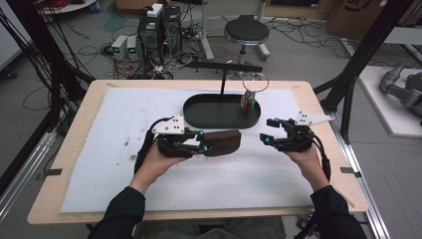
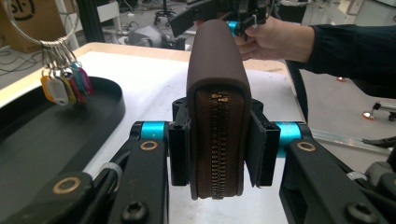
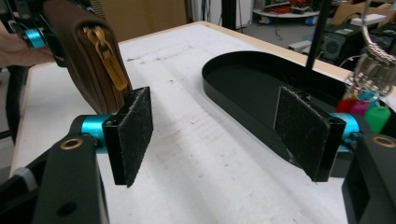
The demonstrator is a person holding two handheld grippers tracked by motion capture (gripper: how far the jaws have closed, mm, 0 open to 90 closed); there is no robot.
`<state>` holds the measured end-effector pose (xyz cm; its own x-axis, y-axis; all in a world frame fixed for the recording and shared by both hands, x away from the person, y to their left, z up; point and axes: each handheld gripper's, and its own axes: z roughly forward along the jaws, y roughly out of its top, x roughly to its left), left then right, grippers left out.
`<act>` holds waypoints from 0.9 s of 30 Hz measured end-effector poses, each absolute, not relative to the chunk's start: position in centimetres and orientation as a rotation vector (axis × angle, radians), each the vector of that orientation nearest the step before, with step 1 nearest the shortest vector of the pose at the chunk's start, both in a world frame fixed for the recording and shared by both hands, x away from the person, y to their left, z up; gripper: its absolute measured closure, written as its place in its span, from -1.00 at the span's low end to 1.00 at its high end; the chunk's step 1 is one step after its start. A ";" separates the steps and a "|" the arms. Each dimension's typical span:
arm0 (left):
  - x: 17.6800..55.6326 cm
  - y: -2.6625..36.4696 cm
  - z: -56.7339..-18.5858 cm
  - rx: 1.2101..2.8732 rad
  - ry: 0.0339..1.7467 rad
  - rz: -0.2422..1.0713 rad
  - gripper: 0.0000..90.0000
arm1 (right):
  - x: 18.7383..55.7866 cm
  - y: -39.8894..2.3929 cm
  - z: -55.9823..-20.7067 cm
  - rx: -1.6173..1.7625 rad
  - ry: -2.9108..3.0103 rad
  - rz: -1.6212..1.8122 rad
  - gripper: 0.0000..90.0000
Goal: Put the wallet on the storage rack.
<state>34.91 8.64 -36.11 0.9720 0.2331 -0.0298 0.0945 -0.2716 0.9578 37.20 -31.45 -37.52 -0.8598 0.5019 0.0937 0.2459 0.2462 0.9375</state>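
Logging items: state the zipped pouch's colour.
Dark brown pouch, brass-coloured zipper; left gripper view shows it best.

A lab — floor cables [image 1: 94, 52], computer towers [image 1: 159, 30].

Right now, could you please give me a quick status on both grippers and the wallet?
Left gripper shut on brown wallet, held off the mat. Right gripper open, empty, near wallet's free end. Black tray and key ring behind, nothing between.

Brown zip-around wallet [image 2: 217, 116] — zipped shut (brass teeth, gold pull) — clamped on edge, above the white mat [image 1: 249, 174].
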 end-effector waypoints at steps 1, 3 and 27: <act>35.0 8.7 -36.0 1.846 0.242 0.141 0.47 | 37.2 -31.5 -37.5 0.714 2.289 1.651 -0.36; 35.2 8.8 -35.7 1.841 0.248 0.150 0.47 | 37.2 -31.7 -37.6 0.723 2.281 1.645 -0.36; 41.0 9.4 -34.8 1.854 0.379 0.252 0.48 | 37.2 -33.7 -37.8 0.842 2.213 1.587 -0.37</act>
<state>41.01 9.40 -34.76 0.9244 0.3811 -0.0168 0.1324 -0.2790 0.9511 37.25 -33.70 -37.79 -0.7871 0.6088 0.0989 0.2891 0.2225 0.9311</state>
